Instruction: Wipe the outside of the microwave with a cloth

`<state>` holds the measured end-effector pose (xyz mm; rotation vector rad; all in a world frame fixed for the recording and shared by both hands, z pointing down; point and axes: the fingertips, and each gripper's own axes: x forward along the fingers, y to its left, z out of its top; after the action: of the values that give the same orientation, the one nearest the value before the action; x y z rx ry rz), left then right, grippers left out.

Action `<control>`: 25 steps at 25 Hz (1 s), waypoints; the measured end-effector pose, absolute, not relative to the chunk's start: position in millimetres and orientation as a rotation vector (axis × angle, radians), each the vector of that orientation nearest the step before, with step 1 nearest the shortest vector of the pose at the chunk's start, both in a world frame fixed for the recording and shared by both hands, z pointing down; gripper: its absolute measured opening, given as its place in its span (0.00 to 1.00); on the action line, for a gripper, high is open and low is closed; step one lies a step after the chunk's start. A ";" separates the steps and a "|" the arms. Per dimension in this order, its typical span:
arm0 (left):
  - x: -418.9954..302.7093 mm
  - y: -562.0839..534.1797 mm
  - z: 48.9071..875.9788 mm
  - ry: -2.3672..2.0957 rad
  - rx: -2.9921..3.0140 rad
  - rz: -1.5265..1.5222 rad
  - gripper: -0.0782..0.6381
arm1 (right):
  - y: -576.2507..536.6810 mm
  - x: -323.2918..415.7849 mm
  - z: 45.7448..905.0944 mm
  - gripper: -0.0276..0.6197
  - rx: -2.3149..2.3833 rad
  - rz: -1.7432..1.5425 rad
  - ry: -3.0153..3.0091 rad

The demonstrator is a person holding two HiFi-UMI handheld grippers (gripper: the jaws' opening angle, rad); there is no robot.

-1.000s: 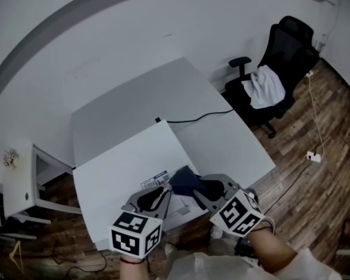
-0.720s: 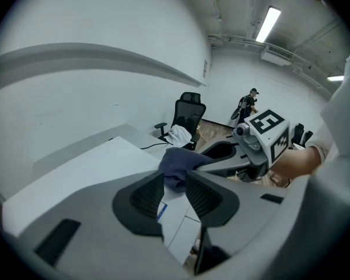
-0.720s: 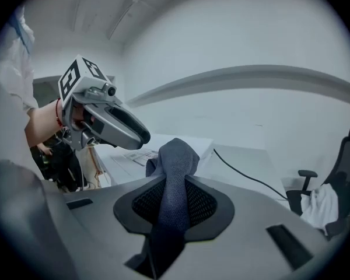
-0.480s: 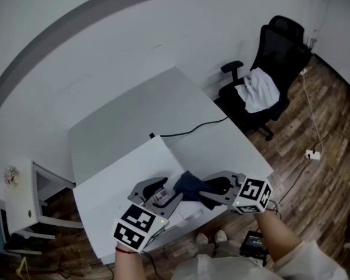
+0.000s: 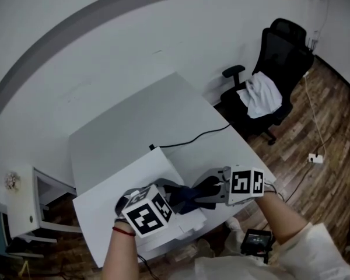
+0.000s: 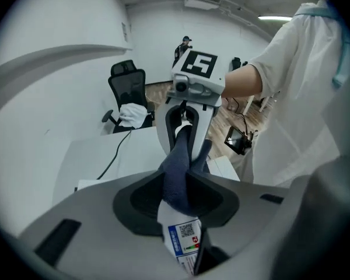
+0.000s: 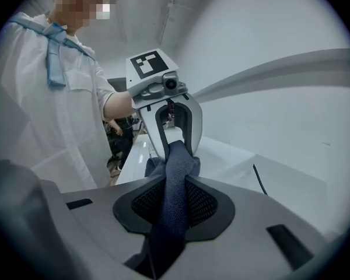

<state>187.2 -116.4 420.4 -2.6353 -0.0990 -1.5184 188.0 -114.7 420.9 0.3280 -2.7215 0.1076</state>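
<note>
Looks like prep, not wiping proper: sorting the grip on the cloth (image 5: pixel 185 198) between two claws, no clear contact with the microwave (image 5: pixel 114 194) yet.

Reading the microwave as the white box low and left of centre in the head view, parked on the table (image 5: pixel 128 115) with a cord out of its back edge. Seeing the cloth just right of that, lower centre: dark blue, bunched, strung between both claws over the box's near right corner. Can't tell whether it touches the top.

Next move, best guess: calls for freeing one end or spreading the cloth flatter, then bringing it down onto the top or a side panel and dragging across. Needs enough wad past the jaw tips to meet the panel, otherwise risks scraping plastic on the casing.

Left claw (image 6: pixel 176 182): just been closing in, now part-way shut, pinching the cloth plus its white printed label (image 6: pixel 184 244). Reads as pads pressed on fabric both sides. Sits lower centre-left in the head view, tilted steeply down.

Right claw (image 7: pixel 174 185): part-way shut too, clamped on the other end of the cloth, no gap left beside the fabric. Sits low, right of centre in the head view, aimed left at the other claw.
</note>
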 end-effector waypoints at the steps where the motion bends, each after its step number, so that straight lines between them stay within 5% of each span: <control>1: 187.0 -118.7 422.9 -0.086 -2.634 -1.566 0.25 | -118.3 187.5 421.8 0.19 0.303 0.109 -2.708; 6: 186.3 -131.0 421.1 0.026 -2.580 -1.774 0.22 | -133.1 203.2 425.6 0.33 0.234 0.124 -2.559; 12: 189.9 -154.2 421.1 0.242 -2.481 -1.938 0.22 | -139.0 238.9 448.7 0.34 0.052 0.041 -2.284; 14: 193.1 -157.5 421.3 0.272 -2.470 -1.966 0.22 | -144.6 235.0 463.2 0.32 -0.009 0.005 -2.213; 16: 197.2 -162.6 422.6 0.307 -2.478 -1.966 0.22 | -153.2 226.3 474.8 0.18 -0.047 -0.039 -2.169; 25: 199.7 -228.4 430.9 0.548 -2.557 -1.916 0.22 | -247.7 203.5 493.0 0.16 0.047 -0.116 -2.109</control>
<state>199.7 -228.4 430.9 -2.5574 0.5482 -1.9161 203.5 -247.7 493.0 0.0471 -2.1089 -0.1162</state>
